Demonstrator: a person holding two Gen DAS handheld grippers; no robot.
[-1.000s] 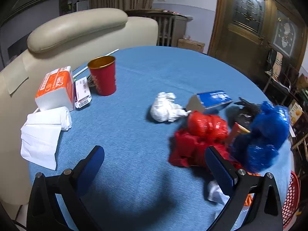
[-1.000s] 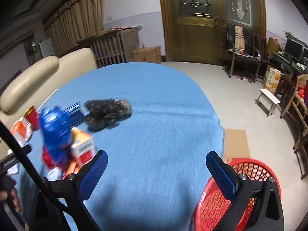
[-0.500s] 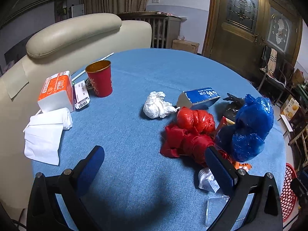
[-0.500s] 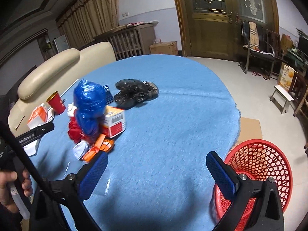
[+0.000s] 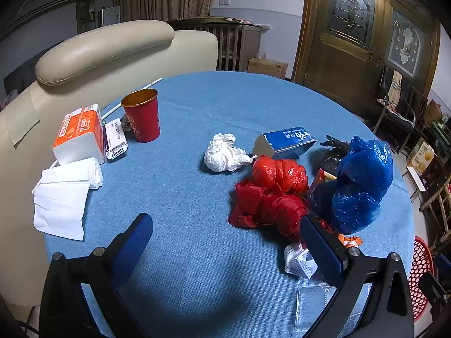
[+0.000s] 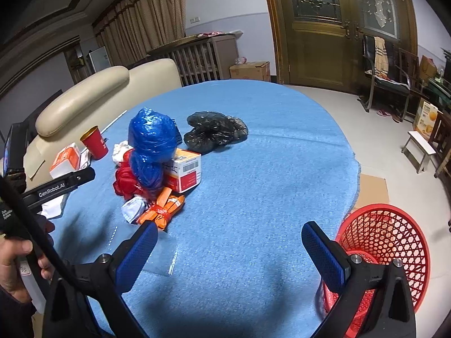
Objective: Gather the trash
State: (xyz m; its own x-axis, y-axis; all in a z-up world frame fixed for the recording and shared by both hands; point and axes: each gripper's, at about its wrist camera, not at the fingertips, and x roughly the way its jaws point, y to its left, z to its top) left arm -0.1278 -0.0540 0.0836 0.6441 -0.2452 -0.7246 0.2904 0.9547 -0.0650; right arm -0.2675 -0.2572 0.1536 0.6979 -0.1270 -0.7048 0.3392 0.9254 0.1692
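Trash is heaped on the round blue table (image 5: 197, 267): a red plastic bag (image 5: 270, 194), a blue plastic bag (image 5: 360, 180) (image 6: 152, 143), a white tissue wad (image 5: 222, 156), a blue carton (image 5: 287, 142), a black bag (image 6: 215, 131), a red-and-white box (image 6: 187, 173) and orange wrappers (image 6: 162, 209). My left gripper (image 5: 225, 236) hovers open above the near table edge, its right finger in front of the red bag. My right gripper (image 6: 229, 248) is open and empty over the table, beside the red mesh basket (image 6: 386, 242) on the floor.
A red cup (image 5: 142, 115), an orange tissue pack (image 5: 80, 135) and folded white napkins (image 5: 64, 194) lie at the table's left. A beige chair back (image 5: 104, 48) stands behind. A clear plastic lid (image 5: 313, 304) lies near the front edge. A hand (image 6: 17, 256) holds the left gripper's handle.
The right wrist view has swung left and pulled back, so the trash pile sits more central and the basket shows fully. The left view has drawn back slightly. Both grippers stay open.
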